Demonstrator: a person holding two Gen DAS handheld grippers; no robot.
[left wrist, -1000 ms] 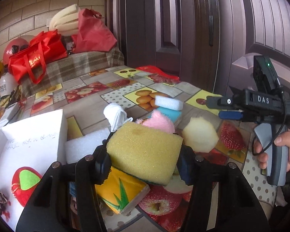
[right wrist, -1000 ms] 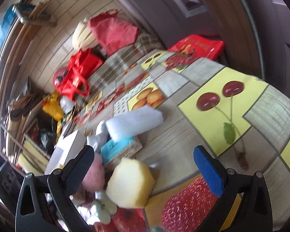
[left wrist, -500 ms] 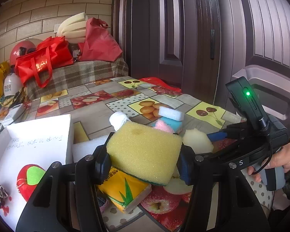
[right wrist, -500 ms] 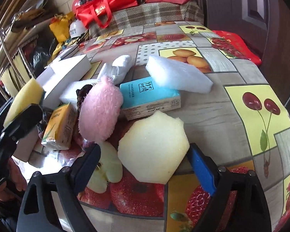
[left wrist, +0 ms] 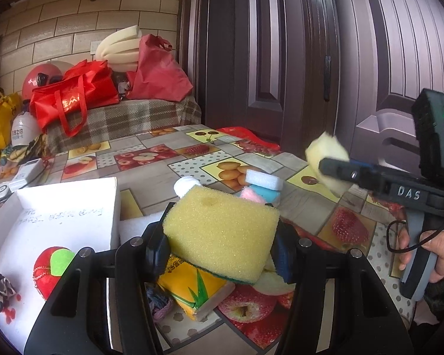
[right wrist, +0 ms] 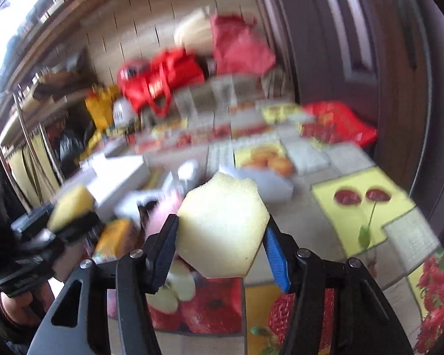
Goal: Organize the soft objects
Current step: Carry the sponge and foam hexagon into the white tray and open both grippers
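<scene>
With my left gripper point(left wrist: 220, 251) clamping the sponge point(left wrist: 222, 233), my right gripper point(right wrist: 220, 244) had just closed on the foam point(right wrist: 222, 227), both due next for the box point(left wrist: 59, 222).

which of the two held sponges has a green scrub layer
The rectangular yellow sponge in the left gripper; a green layer lines its underside. The pale hexagonal sponge in the right gripper is plain foam.

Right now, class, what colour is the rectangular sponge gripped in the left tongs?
Yellow, with a thin green layer underneath: the rectangular sponge shows best in the left wrist view.
</scene>
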